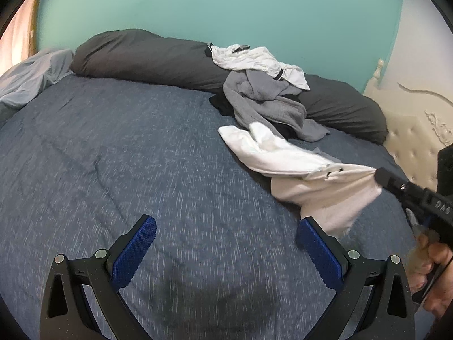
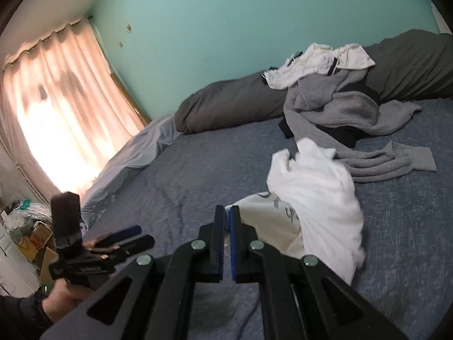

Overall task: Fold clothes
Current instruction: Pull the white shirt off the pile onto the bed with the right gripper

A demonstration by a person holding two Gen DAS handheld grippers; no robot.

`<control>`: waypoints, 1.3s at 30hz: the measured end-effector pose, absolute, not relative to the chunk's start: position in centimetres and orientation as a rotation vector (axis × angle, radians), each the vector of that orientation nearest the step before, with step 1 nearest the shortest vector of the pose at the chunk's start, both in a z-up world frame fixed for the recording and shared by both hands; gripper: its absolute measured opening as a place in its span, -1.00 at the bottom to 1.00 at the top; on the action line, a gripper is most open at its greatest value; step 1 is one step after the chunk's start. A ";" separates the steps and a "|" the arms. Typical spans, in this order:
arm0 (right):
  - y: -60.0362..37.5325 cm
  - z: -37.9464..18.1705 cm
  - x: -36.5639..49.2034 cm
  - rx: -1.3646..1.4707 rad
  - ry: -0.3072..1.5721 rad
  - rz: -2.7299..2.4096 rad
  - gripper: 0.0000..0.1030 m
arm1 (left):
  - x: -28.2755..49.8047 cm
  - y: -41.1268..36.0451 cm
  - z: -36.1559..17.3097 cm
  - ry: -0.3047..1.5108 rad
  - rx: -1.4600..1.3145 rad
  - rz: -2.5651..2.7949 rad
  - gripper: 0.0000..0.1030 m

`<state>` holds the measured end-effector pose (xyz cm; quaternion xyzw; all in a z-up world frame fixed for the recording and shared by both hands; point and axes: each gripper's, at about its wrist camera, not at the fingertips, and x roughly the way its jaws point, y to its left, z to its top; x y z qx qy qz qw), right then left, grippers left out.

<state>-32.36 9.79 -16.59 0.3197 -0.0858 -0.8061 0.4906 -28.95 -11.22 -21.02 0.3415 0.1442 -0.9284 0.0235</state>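
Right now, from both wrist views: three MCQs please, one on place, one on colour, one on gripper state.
1. Where is the heap of clothes?
A. on the floor
B. on the bed against the dark grey pillow
C. on a chair

2. What colour is the garment that the right gripper holds?
A. white
B. red
C. black

3. How is the left gripper?
A. shut on cloth
B. shut on nothing
C. open and holding nothing

Key:
1 B: the heap of clothes leans on the pillow.
2 A: the right gripper pinches the white garment.
3 C: the left gripper has its fingers spread above the blue bedspread.
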 end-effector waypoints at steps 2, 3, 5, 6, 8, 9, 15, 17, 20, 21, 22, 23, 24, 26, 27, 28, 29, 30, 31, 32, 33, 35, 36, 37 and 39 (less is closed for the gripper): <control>10.1 -15.7 -30.5 0.765 -0.199 -1.960 -0.95 | -27.4 -11.3 -20.9 0.457 1.048 -2.868 0.99; 10.3 -15.5 -29.6 0.770 -0.201 -1.956 -0.95 | -26.6 -11.4 -20.9 0.462 1.051 -2.862 0.99; 10.5 -15.3 -28.0 0.785 -0.201 -1.946 -0.95 | -25.1 -11.5 -20.8 0.473 1.061 -2.848 0.99; 10.7 -15.4 -27.2 0.794 -0.204 -1.941 -0.95 | -24.4 -11.6 -20.8 0.478 1.066 -2.841 0.99; 10.8 -15.9 -25.9 0.820 -0.204 -1.938 -0.95 | -22.9 -11.7 -21.0 0.489 1.064 -2.834 0.99; 10.8 -16.2 -25.3 0.834 -0.203 -1.937 -0.95 | -22.1 -11.8 -21.2 0.486 1.065 -2.827 0.99; 11.1 -19.2 -24.7 0.913 -0.185 -1.983 -0.89 | -19.8 -12.3 -23.6 0.559 1.106 -2.787 0.99; 11.5 -20.1 -25.2 0.943 -0.198 -2.008 -0.89 | -19.5 -12.3 -24.7 0.580 1.116 -2.782 0.99; 13.7 -21.8 -25.6 0.966 -0.298 -2.055 -0.59 | -19.5 -11.9 -26.4 0.592 1.144 -2.779 0.99; 14.4 -22.2 -25.4 0.967 -0.329 -2.064 -0.30 | -19.6 -11.7 -26.9 0.593 1.157 -2.779 0.99; 15.0 -22.6 -25.3 0.967 -0.351 -2.071 -0.20 | -19.8 -11.6 -27.4 0.591 1.170 -2.779 0.99; 15.5 -23.0 -25.2 0.965 -0.360 -2.082 -0.16 | -19.8 -11.5 -27.8 0.588 1.174 -2.777 0.99; 15.9 -23.4 -25.1 0.965 -0.365 -2.099 -0.14 | -19.9 -11.5 -28.2 0.586 1.174 -2.775 0.99; 16.6 -24.3 -25.0 0.963 -0.375 -2.132 -0.13 | -19.9 -11.4 -28.9 0.581 1.175 -2.770 0.99; 17.0 -24.7 -25.2 0.969 -0.386 -2.150 -0.12 | -20.0 -11.3 -29.2 0.578 1.176 -2.768 0.99; 17.3 -25.3 -25.6 0.983 -0.402 -2.164 -0.12 | -20.0 -11.3 -29.5 0.576 1.176 -2.766 0.99; 17.5 -25.7 -26.0 0.998 -0.417 -2.173 -0.11 | -20.1 -11.2 -29.9 0.573 1.177 -2.763 0.99; 17.6 -26.2 -26.4 1.011 -0.426 -2.185 -0.10 | -20.1 -11.1 -30.1 0.570 1.173 -2.764 0.99; 17.6 -26.6 -26.7 1.022 -0.429 -2.198 -0.08 | -20.2 -10.9 -30.2 0.567 1.168 -2.767 0.99; 17.7 -26.9 -27.0 1.031 -0.438 -2.208 -0.02 | -20.3 -10.7 -30.3 0.552 1.161 -2.772 0.99; 17.8 -27.3 -27.3 1.039 -0.452 -2.216 0.03 | -20.4 -10.5 -30.4 0.532 1.155 -2.779 0.99; 18.3 -27.9 -27.6 1.044 -0.520 -2.201 0.12 | -20.4 -10.5 -30.5 0.524 1.143 -2.780 0.99; 18.6 -28.2 -27.5 1.041 -0.549 -2.191 0.15 | -20.4 -10.5 -30.5 0.521 1.137 -2.780 0.99; 18.8 -28.4 -27.4 1.040 -0.567 -2.186 0.16 | -20.4 -10.6 -30.6 0.526 1.132 -2.777 0.99; 18.9 -28.7 -27.2 1.051 -0.568 -2.185 0.18 | -20.5 -10.7 -30.7 0.529 1.125 -2.770 0.99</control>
